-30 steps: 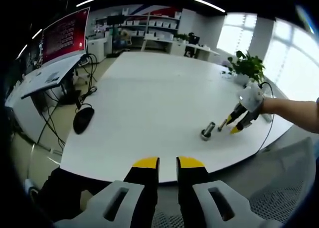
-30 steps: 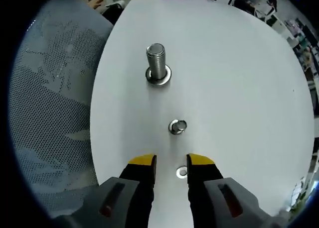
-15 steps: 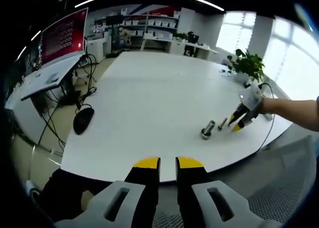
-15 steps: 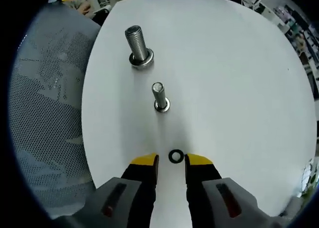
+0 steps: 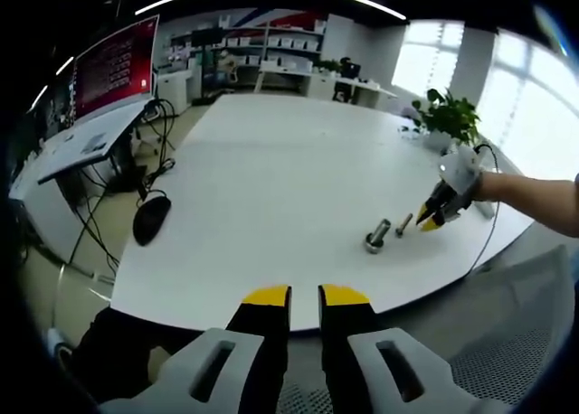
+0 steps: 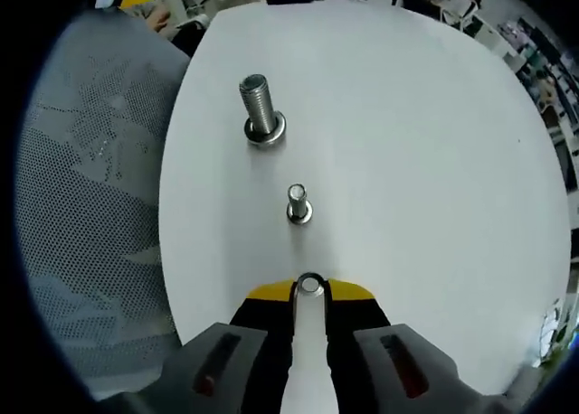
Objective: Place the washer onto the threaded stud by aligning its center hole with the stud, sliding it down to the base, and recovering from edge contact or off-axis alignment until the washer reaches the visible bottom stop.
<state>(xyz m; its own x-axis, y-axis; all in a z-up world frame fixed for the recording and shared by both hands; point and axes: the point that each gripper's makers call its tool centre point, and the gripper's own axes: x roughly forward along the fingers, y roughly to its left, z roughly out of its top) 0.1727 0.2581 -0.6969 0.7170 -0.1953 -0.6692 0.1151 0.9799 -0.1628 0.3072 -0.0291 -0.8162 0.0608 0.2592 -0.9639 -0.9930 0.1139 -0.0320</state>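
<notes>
I have the washer (image 6: 310, 285) pinched in my right gripper (image 6: 310, 292) near the white surface's (image 6: 407, 161) edge, 2 threaded studs ahead unloaded, so alignment and sliding remain; left gripper (image 5: 303, 295) idles narrow.

White counter (image 6: 434, 161) under silver-grey threaded studs: a thick stud (image 6: 261, 113) beyond the thin stud (image 6: 298, 203). Silvery washer (image 6: 310, 285) between yellow tips of the black-and-grey right claw (image 6: 310, 290). Grey mesh chair (image 6: 81, 215) beside the counter; left claw (image 5: 304, 296) yellow-tipped too
</notes>
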